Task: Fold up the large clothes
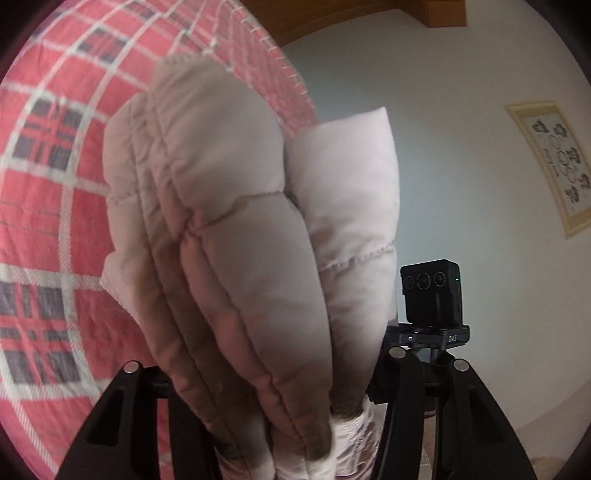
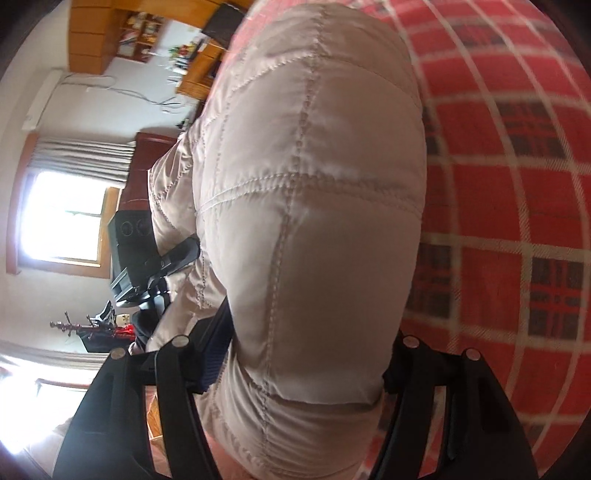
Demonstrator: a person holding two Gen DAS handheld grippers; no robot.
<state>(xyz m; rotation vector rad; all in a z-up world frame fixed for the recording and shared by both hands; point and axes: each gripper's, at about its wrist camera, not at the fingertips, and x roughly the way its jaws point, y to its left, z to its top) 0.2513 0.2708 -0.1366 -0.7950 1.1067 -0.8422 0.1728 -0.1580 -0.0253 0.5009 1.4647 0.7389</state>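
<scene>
A pale pink-beige quilted puffer jacket (image 1: 229, 229) hangs bunched in thick folds, lifted over the bed. My left gripper (image 1: 266, 369) is shut on it, and the padded folds fill the gap between its black fingers (image 1: 122, 402). In the right wrist view the same jacket (image 2: 314, 229) bulges out between the fingers, with my right gripper (image 2: 295, 343) shut on it. The fingertips of both grippers are hidden by fabric. The other gripper's black camera block shows beside the jacket in each view (image 1: 432, 295) (image 2: 129, 240).
A red, white and dark plaid bed cover (image 1: 48, 206) (image 2: 517, 206) lies behind the jacket. A pale wall carries a framed picture (image 1: 554, 166). The right wrist view takes in a bright window with curtains (image 2: 62, 218), wooden shelves (image 2: 147, 33) and a dark wooden headboard (image 2: 147, 170).
</scene>
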